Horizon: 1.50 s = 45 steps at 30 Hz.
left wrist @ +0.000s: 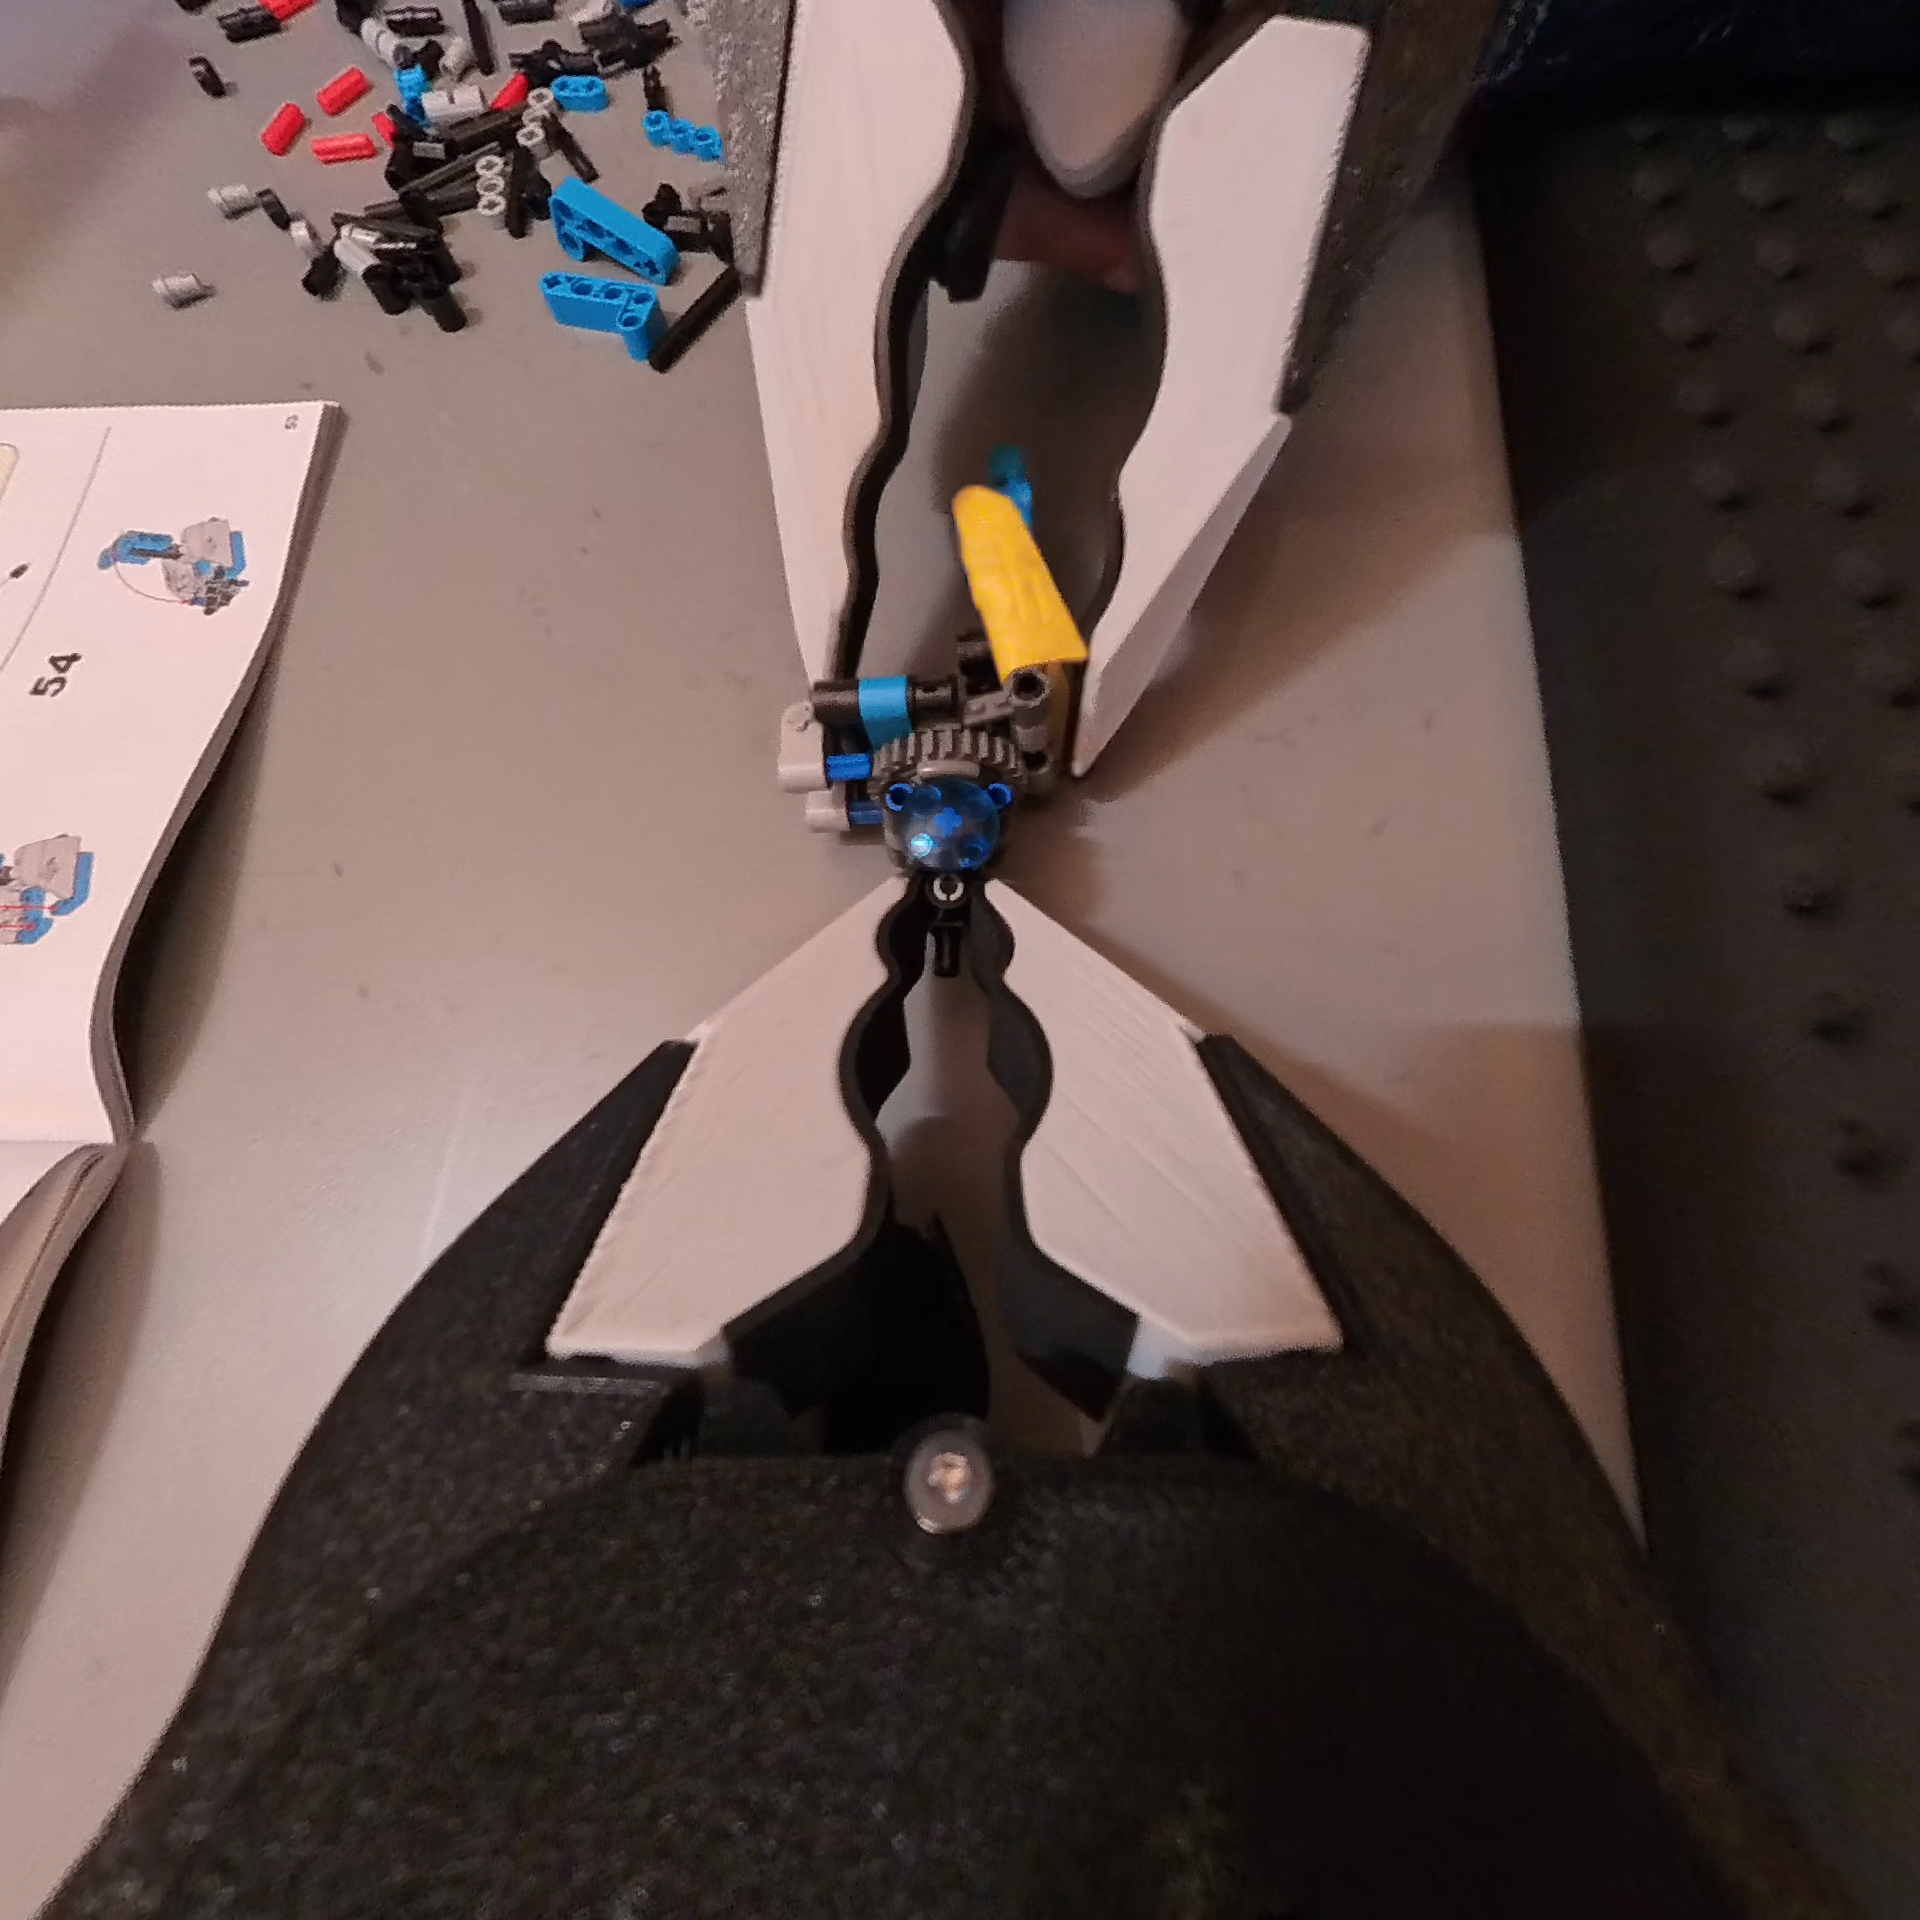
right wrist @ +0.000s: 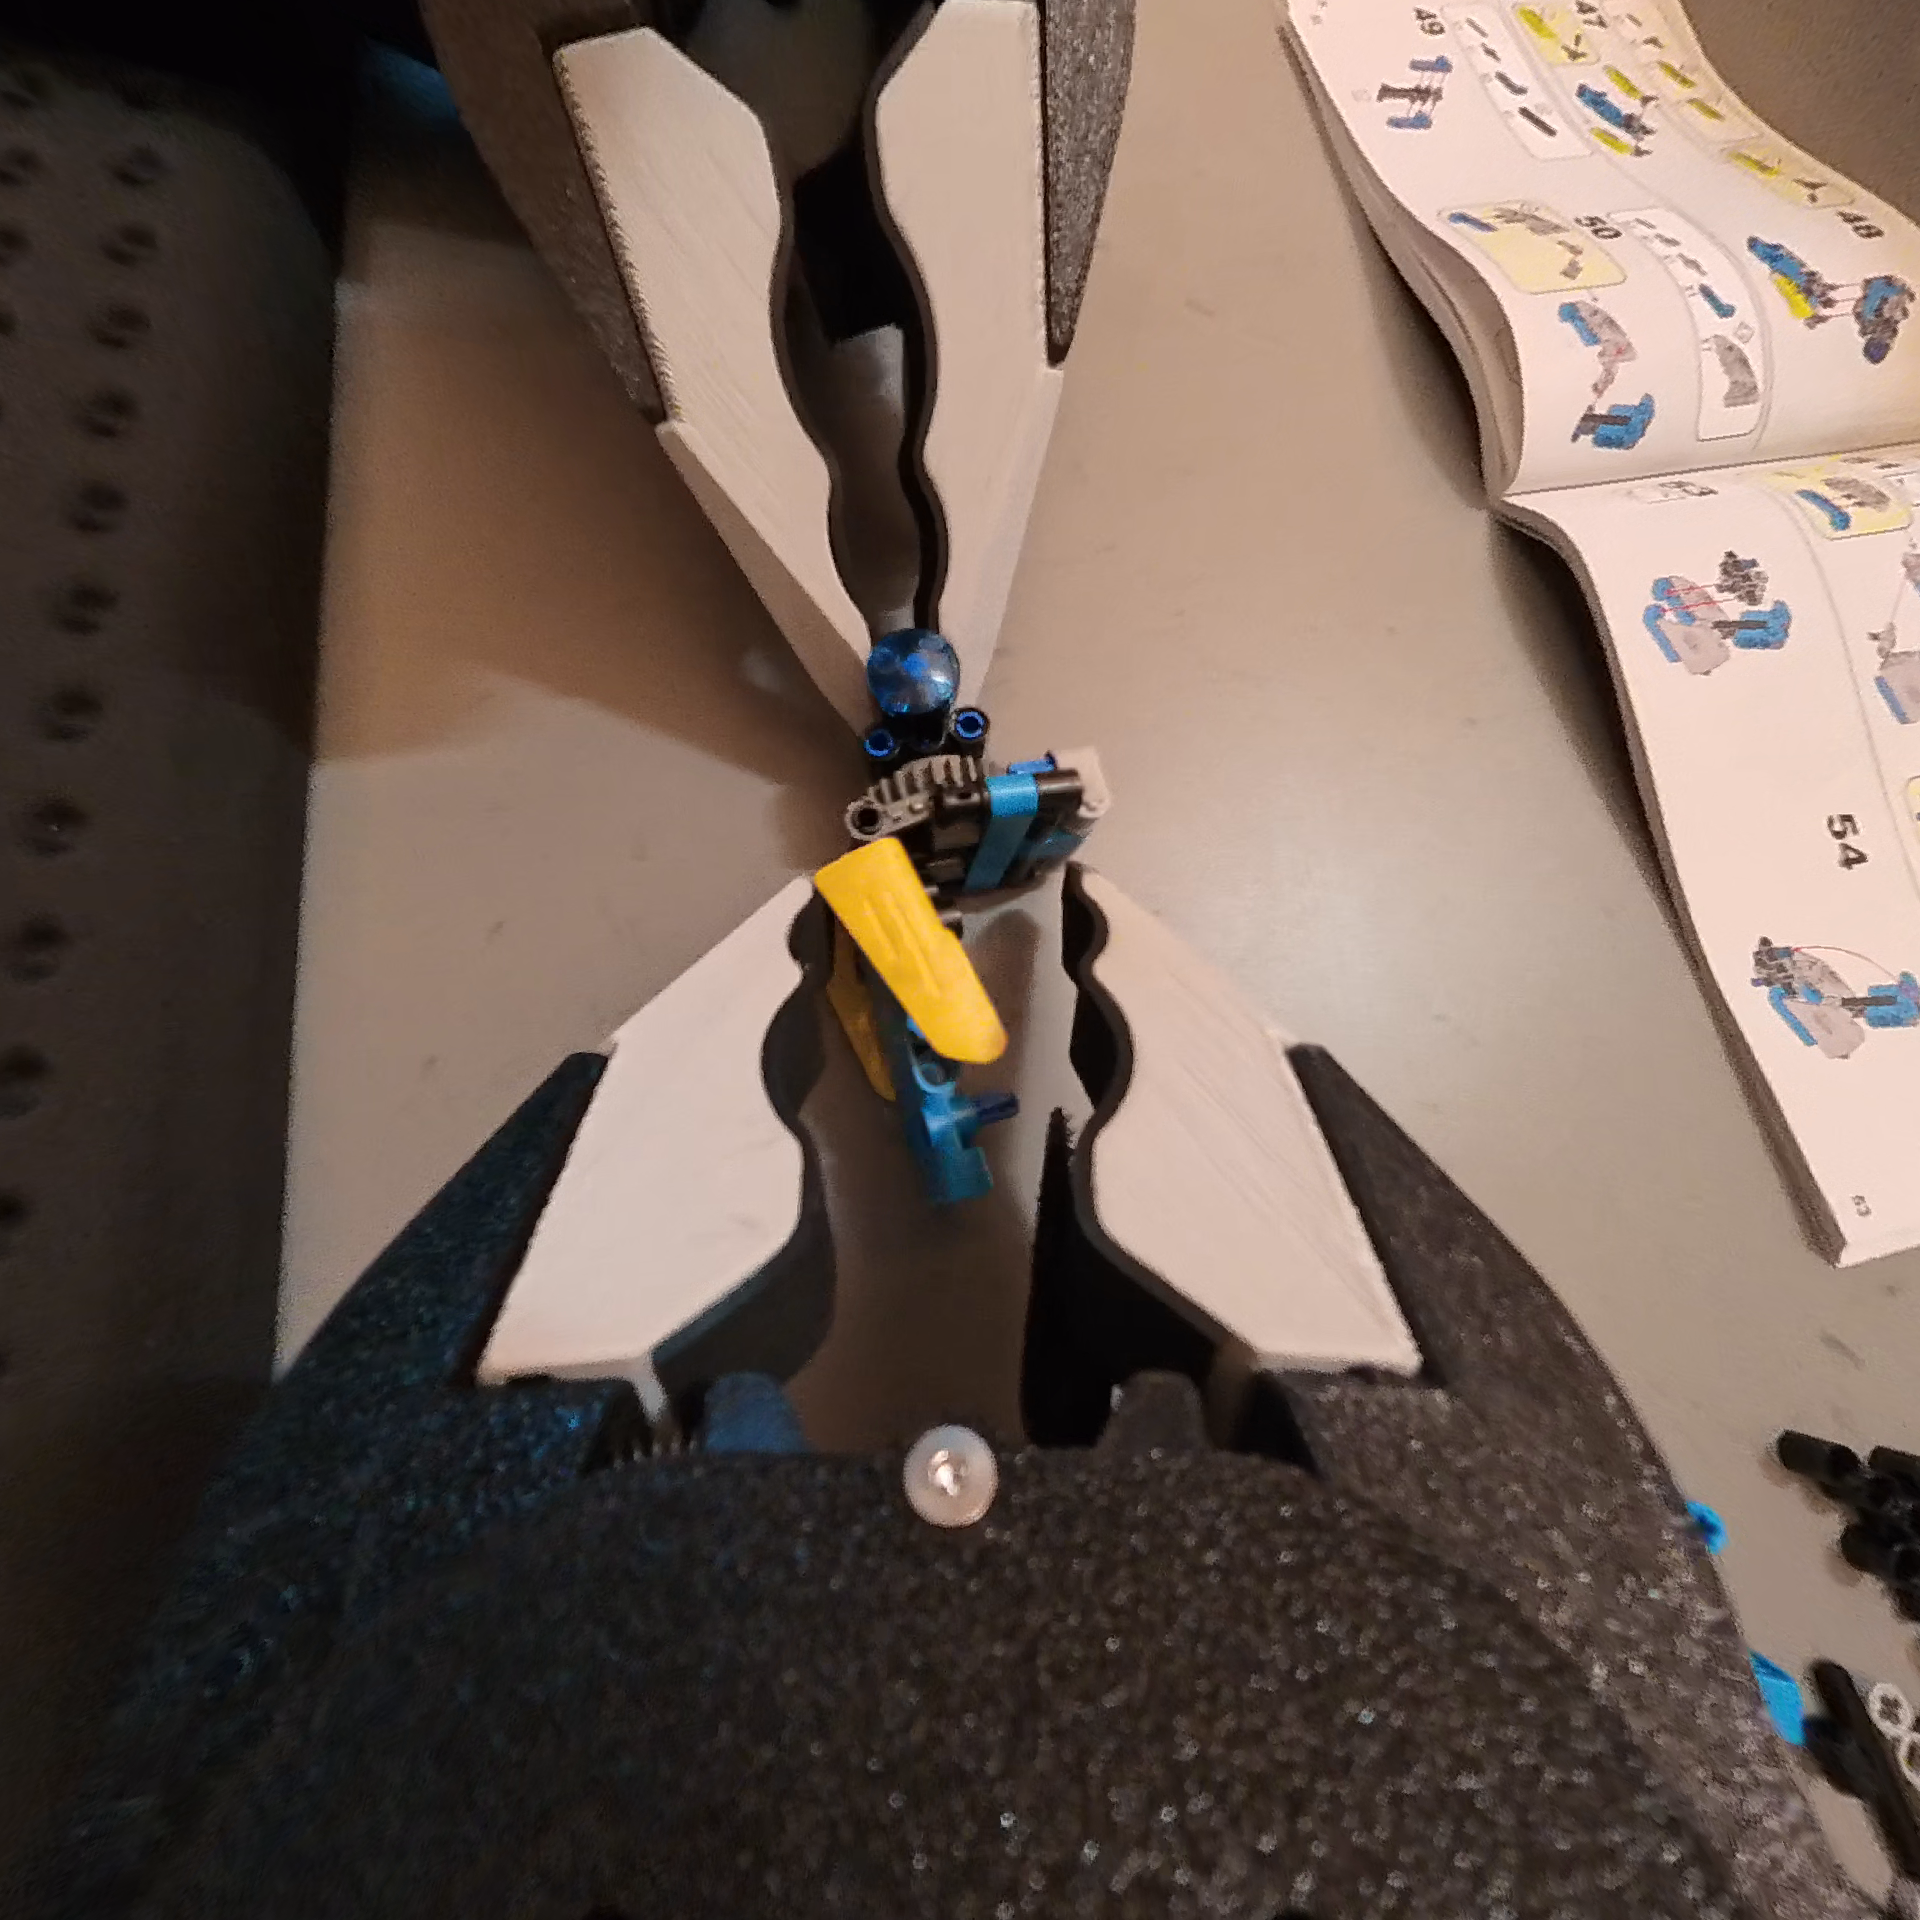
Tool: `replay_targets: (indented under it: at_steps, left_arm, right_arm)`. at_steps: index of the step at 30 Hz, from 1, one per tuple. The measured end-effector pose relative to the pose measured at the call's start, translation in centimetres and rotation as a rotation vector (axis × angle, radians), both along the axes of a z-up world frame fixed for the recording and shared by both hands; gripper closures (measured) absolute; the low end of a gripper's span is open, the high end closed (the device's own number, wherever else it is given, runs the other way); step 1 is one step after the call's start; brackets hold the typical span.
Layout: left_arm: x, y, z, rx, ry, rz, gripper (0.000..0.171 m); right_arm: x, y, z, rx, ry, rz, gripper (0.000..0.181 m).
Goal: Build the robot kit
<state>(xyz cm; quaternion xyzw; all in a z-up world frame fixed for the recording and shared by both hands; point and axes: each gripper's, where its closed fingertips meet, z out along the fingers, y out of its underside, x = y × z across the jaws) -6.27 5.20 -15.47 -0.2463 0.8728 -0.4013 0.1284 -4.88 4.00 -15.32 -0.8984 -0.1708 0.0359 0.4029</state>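
A small brick assembly [left wrist: 935, 748] with a yellow panel [left wrist: 1013, 571], a grey gear and a clear blue dome [left wrist: 940, 821] hangs above the grey table [left wrist: 520, 727]. My right gripper [left wrist: 956, 717] comes in from the top of the left wrist view and is shut on the assembly. In the right wrist view my right gripper [right wrist: 943, 883] has the yellow panel [right wrist: 914, 956] and a blue beam [right wrist: 945, 1132] between its fingers. My left gripper [left wrist: 945, 899] is shut on a small black pin [left wrist: 945, 930] just below the dome. My left gripper [right wrist: 914, 634] meets the dome [right wrist: 914, 675] from the opposite side.
An open instruction booklet [left wrist: 156, 675] lies on the table to the left; it also shows in the right wrist view [right wrist: 1714, 623]. A pile of loose black, blue and red parts [left wrist: 468, 156] lies behind it. The table edge borders a dark studded mat [left wrist: 1766, 520]. Less than 4 cm separates the two grippers' tips.
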Motion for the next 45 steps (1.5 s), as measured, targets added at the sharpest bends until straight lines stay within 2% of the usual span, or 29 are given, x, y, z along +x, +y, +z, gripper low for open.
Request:
replay_targets:
  at_steps: [4,9,12,14,16,19,23,28,32,37,40,45]
  left_arm:
    - [-0.1,-0.1,0.0,0.01,-0.011,-0.005,0.164]
    - [-0.2,0.1,0.0,0.015,0.001,-0.002,0.164]
    - [-0.2,0.2,0.0,0.01,0.006,-0.002,0.164]
    - [-0.2,0.2,0.0,0.003,0.015,-0.002,0.165]
    - [-0.2,0.3,0.0,-0.002,0.022,0.001,0.164]
    - [-0.1,0.3,0.0,-0.011,0.03,0.003,0.165]
    - [-0.1,0.3,0.0,0.003,0.015,0.004,0.164]
    - [0.0,0.0,0.0,0.021,-0.015,0.0,0.164]
    - [-0.2,-0.5,0.0,0.019,-0.019,-0.017,0.164]
    - [-0.4,-0.6,0.0,0.009,-0.01,-0.03,0.165]
    - [-0.5,-0.7,0.0,0.001,-0.003,-0.037,0.165]
    - [-0.5,-0.8,0.0,-0.007,0.008,-0.032,0.165]
  right_arm:
    - [0.0,0.1,-0.1,0.002,0.004,0.002,0.135]
    - [0.5,0.5,0.0,0.028,-0.014,-0.022,0.125]
    - [0.5,0.5,0.1,0.047,-0.057,-0.005,0.126]
    - [0.4,0.4,0.1,0.058,-0.085,0.017,0.129]
    - [0.0,0.0,0.1,0.059,-0.09,0.056,0.144]
    - [0.0,0.1,0.1,0.087,-0.13,0.055,0.145]
    - [0.0,0.2,0.0,0.072,-0.084,0.036,0.145]
    - [0.6,0.3,0.0,0.07,-0.049,0.007,0.132]
    - [0.4,0.9,0.2,0.077,0.001,0.038,0.119]
    - [-0.6,0.8,-0.1,0.064,0.035,0.127,0.13]
    - [-0.7,0.3,-0.7,0.003,0.099,0.135,0.132]
    - [-0.7,0.3,-1.0,-0.021,0.099,0.129,0.132]
